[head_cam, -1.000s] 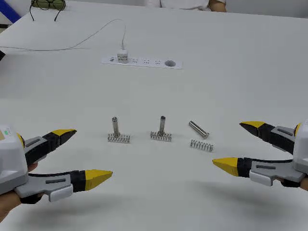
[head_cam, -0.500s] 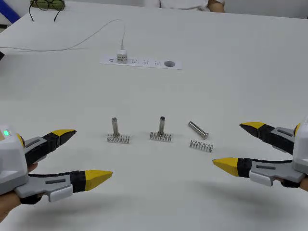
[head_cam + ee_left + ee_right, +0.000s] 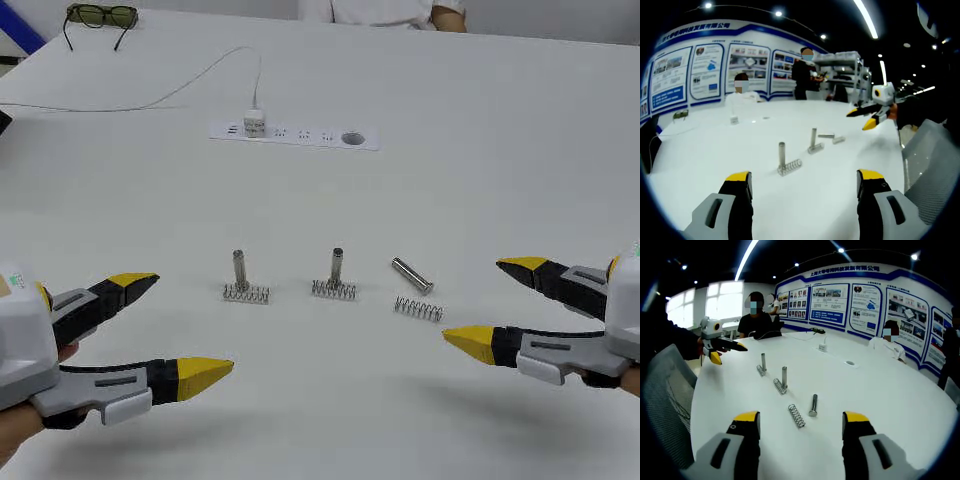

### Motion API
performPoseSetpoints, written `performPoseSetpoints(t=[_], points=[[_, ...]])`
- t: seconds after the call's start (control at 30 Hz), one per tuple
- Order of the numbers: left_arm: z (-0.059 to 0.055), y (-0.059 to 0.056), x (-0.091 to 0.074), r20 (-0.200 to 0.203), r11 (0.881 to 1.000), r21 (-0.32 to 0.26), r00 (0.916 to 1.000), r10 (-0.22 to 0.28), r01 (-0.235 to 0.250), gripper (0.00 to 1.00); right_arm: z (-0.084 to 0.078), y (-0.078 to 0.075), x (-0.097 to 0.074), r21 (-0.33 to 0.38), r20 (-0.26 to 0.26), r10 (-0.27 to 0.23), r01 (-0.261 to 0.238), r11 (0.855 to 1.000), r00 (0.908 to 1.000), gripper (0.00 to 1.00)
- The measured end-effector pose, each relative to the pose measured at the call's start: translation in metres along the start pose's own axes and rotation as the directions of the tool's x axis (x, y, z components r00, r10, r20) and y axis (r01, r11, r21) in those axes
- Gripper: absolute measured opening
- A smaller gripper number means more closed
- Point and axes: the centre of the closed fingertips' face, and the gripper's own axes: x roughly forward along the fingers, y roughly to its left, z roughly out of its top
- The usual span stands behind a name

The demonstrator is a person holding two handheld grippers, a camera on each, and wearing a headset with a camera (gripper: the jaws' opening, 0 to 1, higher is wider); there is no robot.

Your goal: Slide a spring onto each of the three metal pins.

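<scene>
Two metal pins stand upright on the white table, the left pin (image 3: 240,268) and the middle pin (image 3: 337,265); a third pin (image 3: 411,275) lies on its side. In front of each pin lies a spring: left spring (image 3: 246,293), middle spring (image 3: 334,289), right spring (image 3: 418,308). My left gripper (image 3: 182,325) hovers open at the near left, nothing between its jaws. At the near right my right gripper (image 3: 493,305) is open and holds nothing. The left gripper view shows the nearest pin (image 3: 782,155) with its spring (image 3: 790,167); the right gripper view shows the lying pin (image 3: 813,405) and spring (image 3: 796,415).
A white power strip (image 3: 295,132) with a plugged charger and cable lies farther back on the table. Glasses (image 3: 100,17) sit at the far left corner. A person sits at the far edge (image 3: 380,10). Other people are seated and standing around the table in the gripper views.
The head view has tilted slightly, so everything sits a little lower in the frame. Both grippers stay open in the same places; the pins and springs have not moved.
</scene>
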Motion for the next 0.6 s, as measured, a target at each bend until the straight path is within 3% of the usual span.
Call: performPoseSetpoints(t=[0.4, 0.6], points=[[0.000, -0.001, -0.002, 0.004, 1.000, -0.001, 1.0000, 0.008, -0.008, 0.87, 0.010, -0.007, 0.007, 0.015, -0.007, -0.005, 0.005, 1.000, 1.0000, 0.60], [-0.001, -0.001, -0.003, 0.002, 1.000, -0.005, 0.9999, 0.011, -0.011, 0.87, 0.010, -0.011, 0.015, 0.018, -0.046, -0.008, 0.008, 1.000, 0.9989, 0.52]])
